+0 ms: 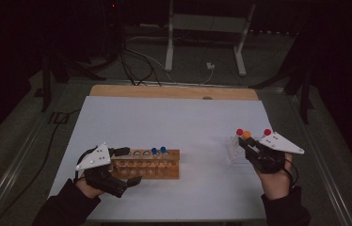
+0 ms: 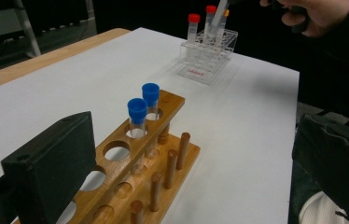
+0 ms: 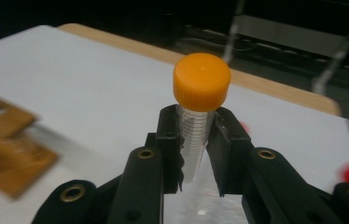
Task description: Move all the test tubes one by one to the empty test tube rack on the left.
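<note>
My right gripper (image 3: 195, 140) is shut on a clear tube with an orange cap (image 3: 202, 81), clamped just below the cap and held upright. In the high view that right gripper (image 1: 245, 142) hangs over a clear plastic rack (image 1: 233, 153) at the table's right, which holds two red-capped tubes (image 1: 239, 132). At the left lies a wooden rack (image 1: 146, 164) with two blue-capped tubes (image 1: 159, 150) standing in its holes. My left gripper (image 1: 126, 166) is open, its jaws straddling the rack's left end. In the left gripper view the right-hand jaw stands well clear of the wooden rack (image 2: 135, 172).
A white sheet (image 1: 174, 122) covers the table, with a wooden strip (image 1: 174, 91) at its far edge. Beyond it are a metal stand's legs (image 1: 169, 52) and cables on the floor. Short wooden pegs (image 2: 170, 168) line the near side of the wooden rack.
</note>
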`<state>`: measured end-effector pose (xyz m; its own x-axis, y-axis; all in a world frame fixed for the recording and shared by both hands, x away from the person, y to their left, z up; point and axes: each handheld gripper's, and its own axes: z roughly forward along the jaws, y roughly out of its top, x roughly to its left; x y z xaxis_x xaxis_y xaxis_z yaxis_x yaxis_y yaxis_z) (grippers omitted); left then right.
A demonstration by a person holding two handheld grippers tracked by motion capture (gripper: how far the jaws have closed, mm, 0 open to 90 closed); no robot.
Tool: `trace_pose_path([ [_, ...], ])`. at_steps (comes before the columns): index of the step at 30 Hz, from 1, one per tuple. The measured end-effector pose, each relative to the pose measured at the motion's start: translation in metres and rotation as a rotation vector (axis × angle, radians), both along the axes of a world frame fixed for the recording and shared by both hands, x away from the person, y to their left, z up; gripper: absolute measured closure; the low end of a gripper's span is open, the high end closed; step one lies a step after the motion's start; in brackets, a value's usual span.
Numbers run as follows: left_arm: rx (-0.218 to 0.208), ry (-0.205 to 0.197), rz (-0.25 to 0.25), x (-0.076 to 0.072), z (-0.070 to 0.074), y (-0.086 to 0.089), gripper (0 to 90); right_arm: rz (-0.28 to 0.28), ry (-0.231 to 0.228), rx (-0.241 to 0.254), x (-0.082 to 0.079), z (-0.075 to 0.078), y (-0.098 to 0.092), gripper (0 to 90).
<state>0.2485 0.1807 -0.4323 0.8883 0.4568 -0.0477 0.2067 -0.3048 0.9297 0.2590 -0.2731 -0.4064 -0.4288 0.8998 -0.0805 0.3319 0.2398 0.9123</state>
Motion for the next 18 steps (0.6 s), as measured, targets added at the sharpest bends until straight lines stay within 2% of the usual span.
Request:
trace_pose_path([
  [6,0.014,0.016,-0.016,-0.002,0.002,-0.005,0.5,0.142,0.043,-0.009,-0.007,-0.003,0.03,74.3],
  [13,0.014,0.018,-0.032,-0.005,0.003,-0.011,0.5,0.309,0.114,-0.014,-0.015,-0.014,0.068,74.3],
  [18,0.01,0.02,-0.046,-0.008,0.005,-0.017,0.6,0.416,0.152,-0.036,-0.02,-0.024,0.095,74.3],
])
